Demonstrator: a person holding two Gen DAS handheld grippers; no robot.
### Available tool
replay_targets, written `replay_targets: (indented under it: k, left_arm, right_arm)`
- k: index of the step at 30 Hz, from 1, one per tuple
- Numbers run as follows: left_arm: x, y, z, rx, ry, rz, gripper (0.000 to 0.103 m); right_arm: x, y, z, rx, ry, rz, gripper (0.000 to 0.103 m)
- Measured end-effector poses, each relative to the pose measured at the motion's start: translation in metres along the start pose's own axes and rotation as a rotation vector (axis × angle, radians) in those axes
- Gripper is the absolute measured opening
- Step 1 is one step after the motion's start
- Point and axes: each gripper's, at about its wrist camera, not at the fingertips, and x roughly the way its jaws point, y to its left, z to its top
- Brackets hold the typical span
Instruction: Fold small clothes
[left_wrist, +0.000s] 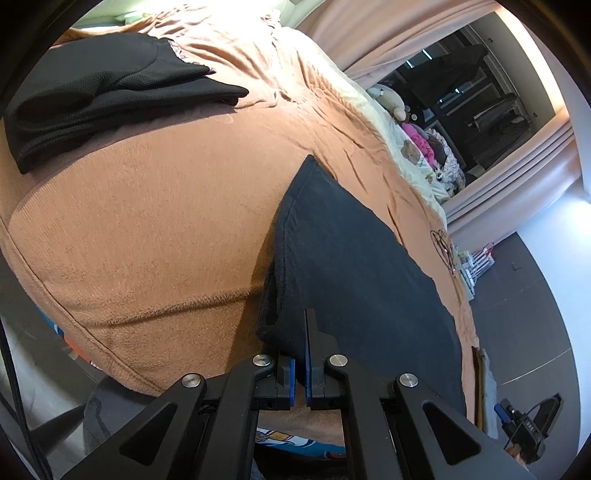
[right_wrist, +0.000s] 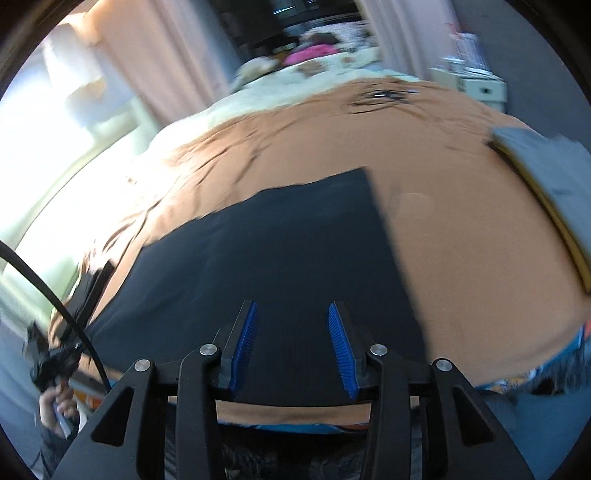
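Note:
A dark navy garment (left_wrist: 351, 258) lies flat on the orange bed cover (left_wrist: 147, 221). My left gripper (left_wrist: 304, 317) is shut on the garment's near edge, and a thick fold of hem bunches over its left finger. In the right wrist view the same garment (right_wrist: 277, 240) spreads out as a smooth rectangle. My right gripper (right_wrist: 293, 304) hovers over its near part. It is open, and its blue pads (right_wrist: 341, 347) stand apart with only flat cloth below them. At the far left of that view a hand (right_wrist: 55, 406) holds the other gripper at the garment's corner.
A stack of folded black clothes (left_wrist: 92, 96) sits at the far left of the bed. A folded grey piece with a yellow edge (right_wrist: 546, 173) lies to the right. Plush toys and pink cloth (left_wrist: 413, 136) crowd the head end. Pink curtains hang beyond. Dark floor (left_wrist: 517, 295) runs along the right bed edge.

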Motion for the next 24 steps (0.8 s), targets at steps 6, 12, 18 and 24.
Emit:
replay_targets:
  k: [6,12,18,24]
  left_arm:
    - [-0.001,0.004,0.001,-0.023,0.010,-0.034,0.003]
    - [0.001,0.008,0.002,-0.042,0.019,-0.044,0.003]
    - [0.006,0.012,0.002,-0.063,0.046,-0.035,0.003]
    - [0.010,0.011,0.003,-0.088,0.059,-0.015,0.003]
  right_arm:
    - [0.026,0.065,-0.004,-0.118,0.080,0.048,0.038]
    - [0.061,0.100,-0.003,-0.189,0.171,0.071,0.033]
    - [0.107,0.126,-0.016,-0.274,0.297,0.083,0.019]
    - [0.151,0.132,-0.001,-0.302,0.359,0.053,0.013]
